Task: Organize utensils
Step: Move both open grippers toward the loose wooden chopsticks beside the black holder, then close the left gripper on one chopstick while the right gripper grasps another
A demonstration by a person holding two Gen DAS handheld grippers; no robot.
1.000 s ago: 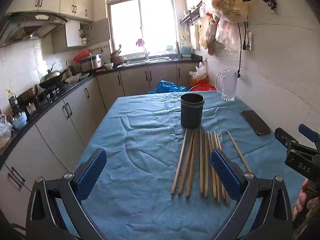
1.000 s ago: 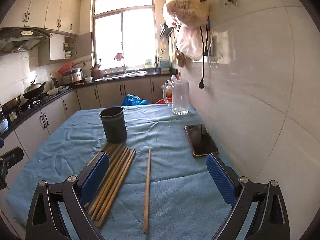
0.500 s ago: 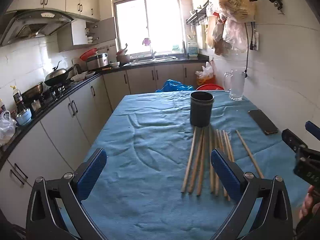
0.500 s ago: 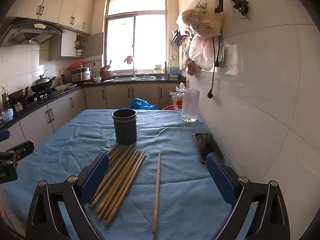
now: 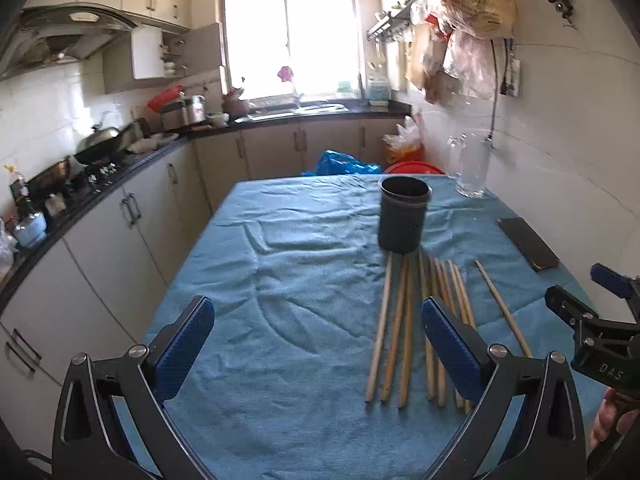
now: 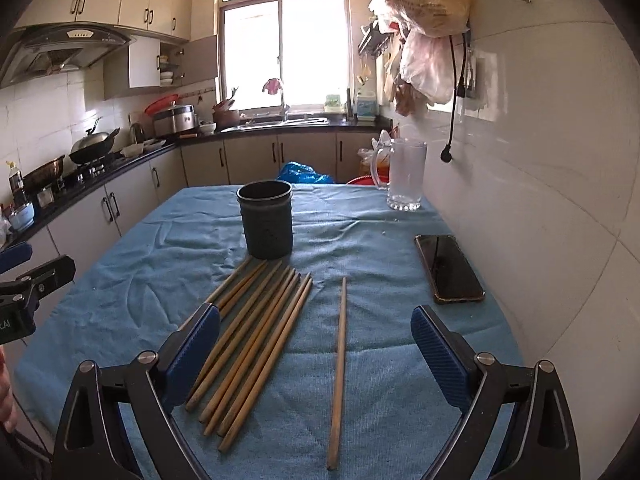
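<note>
**No sticks in the cup yet**

The big blue cloth point(image 6: 360, 360) covers the table under both claws. Nothing has been tidied yet, as far as the pictures show. All the work is still left.

The dark cup point(image 6: 266, 220) stands upright on the cloth, straight ahead of the right claw point(image 6: 316, 348) and far from it. In the left view the cup point(image 5: 404, 218) is ahead and off to the right of the left claw point(image 5: 318, 338). No stick pokes out of the top of it.

The bunch of wooden chopsticks point(image 6: 256, 336) lies flat on the cloth, between the cup and the right claw. The near ends sit just past its left finger. In the left view the bunch point(image 5: 404, 328) runs under the left claw's right finger.

One lone chopstick point(image 6: 339, 368) lies apart from the bunch, in the gap between the right claw's two fingers.

Both claws are spread wide and hold nothing. They hang above the cloth.

Every stick still has to be picked up and dropped in the cup. I think the lone stick looks like the easy first one.

A glass mug point(image 6: 404, 176) and a phone point(image 6: 448, 268) sit off to the right, ahead of the right claw.
</note>
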